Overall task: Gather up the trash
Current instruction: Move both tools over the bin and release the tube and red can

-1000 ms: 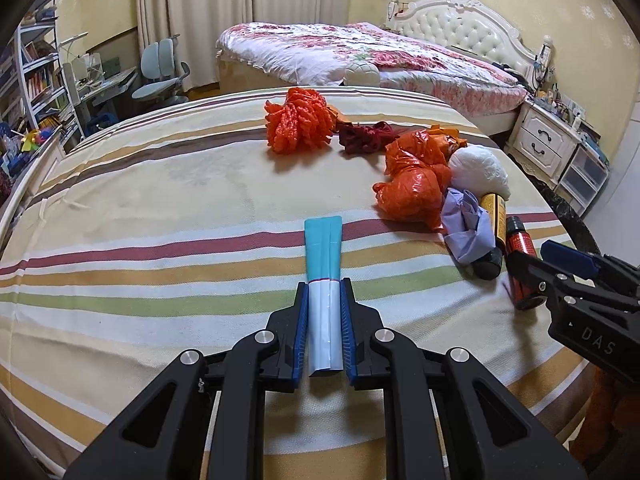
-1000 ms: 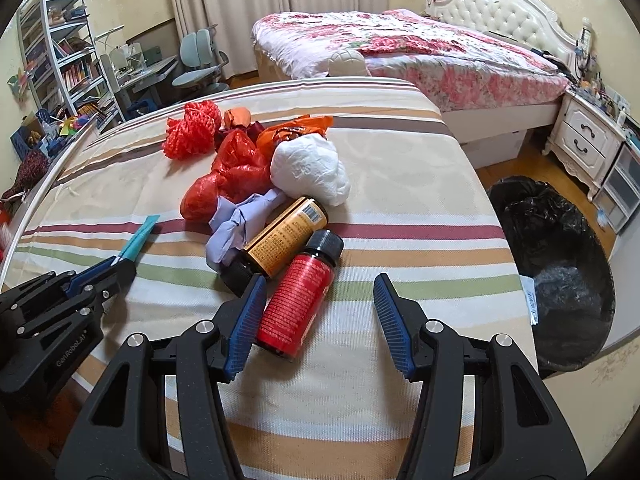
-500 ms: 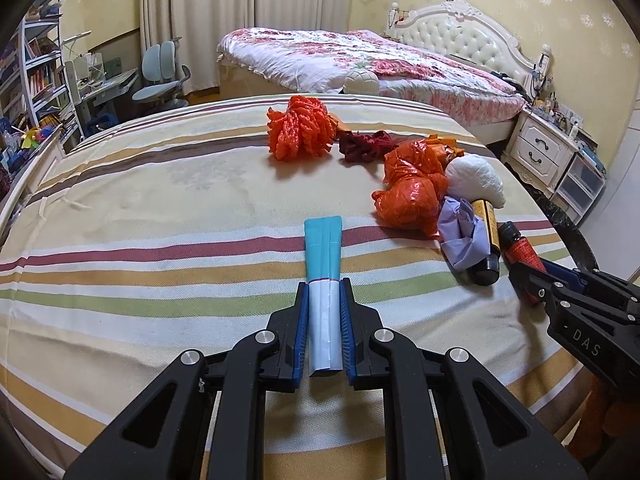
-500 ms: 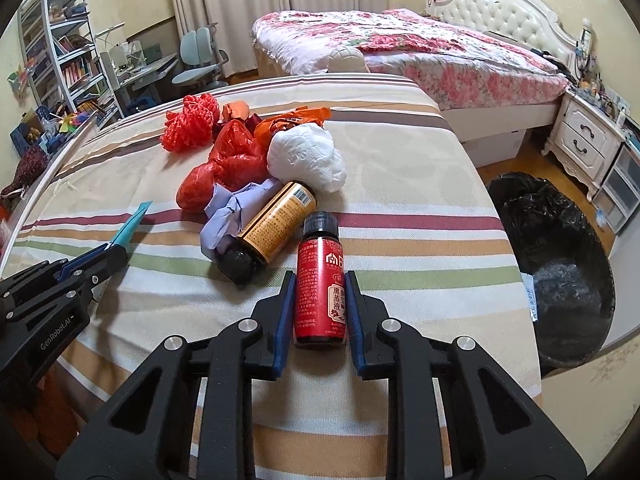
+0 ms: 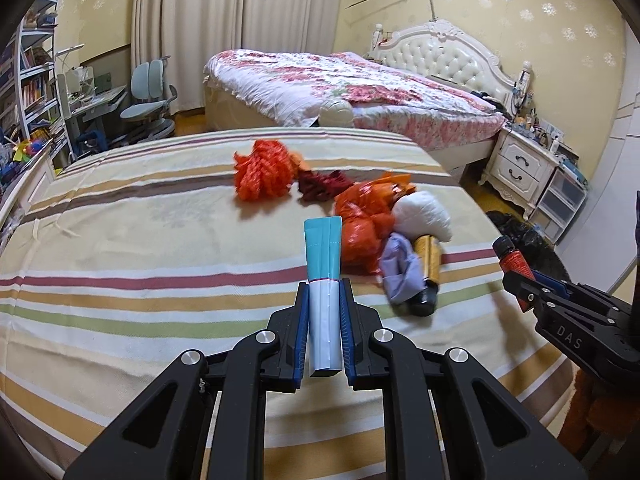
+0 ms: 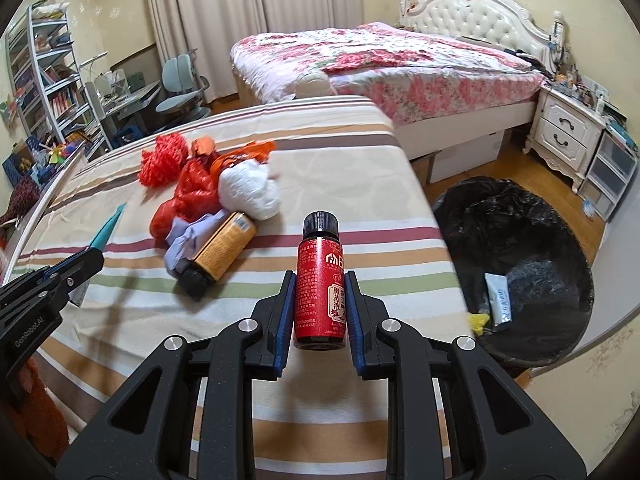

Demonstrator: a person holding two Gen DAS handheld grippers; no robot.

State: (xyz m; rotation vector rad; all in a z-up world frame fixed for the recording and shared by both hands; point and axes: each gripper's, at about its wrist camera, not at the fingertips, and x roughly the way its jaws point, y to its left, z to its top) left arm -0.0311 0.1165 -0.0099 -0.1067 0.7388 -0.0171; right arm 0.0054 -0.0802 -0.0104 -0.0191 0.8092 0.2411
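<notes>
Fingers (image 5: 346, 330) of left gripper (image 5: 324, 332) clamp a teal-white packet (image 5: 323, 280) above striped bedcover (image 5: 140, 248); floral bed (image 5: 340, 92) behind | right gripper (image 6: 320, 308), just closed, pinches red bottle (image 6: 319, 288); black bin (image 6: 516, 264) on wooden floor (image 6: 460, 172) beside.

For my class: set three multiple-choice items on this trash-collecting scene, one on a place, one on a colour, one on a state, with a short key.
1. Where is the black-lined bin?
A. On the striped cover
B. On the floor beside it
C. Under the desk

2. What colour is the cap of the bottle in the right gripper?
A. Black
B. White
C. Yellow

3. The left gripper is:
A. Open, holding nothing
B. Shut on a white bag
C. Shut on a teal-and-white tube

Key: 1 B, floorboards surround it; 2 A, black cap above red label; 3 C, both fingers press the tube.
</notes>
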